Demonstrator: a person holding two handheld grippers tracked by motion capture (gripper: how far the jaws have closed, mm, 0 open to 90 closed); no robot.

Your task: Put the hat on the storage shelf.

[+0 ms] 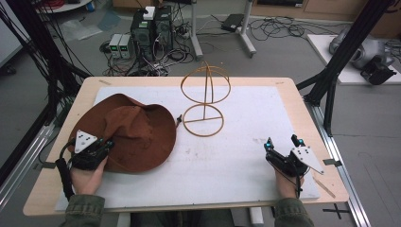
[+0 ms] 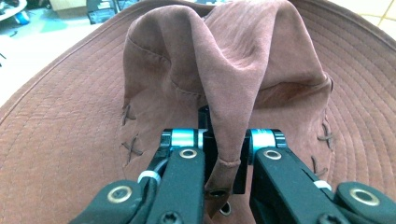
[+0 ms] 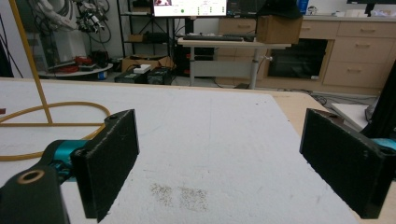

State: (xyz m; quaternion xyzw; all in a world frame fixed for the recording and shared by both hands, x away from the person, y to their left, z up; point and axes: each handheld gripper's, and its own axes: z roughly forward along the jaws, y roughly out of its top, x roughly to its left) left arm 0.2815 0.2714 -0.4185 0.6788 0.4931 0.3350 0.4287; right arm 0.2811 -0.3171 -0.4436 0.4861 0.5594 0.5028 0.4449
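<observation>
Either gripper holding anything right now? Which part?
The left gripper is shut on the brown hat, pinching a raised fold of its crown fabric. The right gripper is open over the table, holding nothing.

The right gripper (image 3: 219, 163) hovers low over the white surface (image 3: 210, 140), its two black fingers (image 3: 109, 163) spread wide with nothing between them. The left finger's teal joint sits at the bottom left; the other finger stands at the right edge. Between them, on the surface, lies a faint patch of grey specks (image 3: 180, 193). At the far left a yellow stand (image 3: 46, 114) rests on the surface, with a ring base and a thin upright rod. Behind the surface's far edge are a desk (image 3: 229, 44) carrying a monitor (image 3: 189, 8), a cardboard box (image 3: 278, 29), and wooden cabinets (image 3: 355, 51).
</observation>
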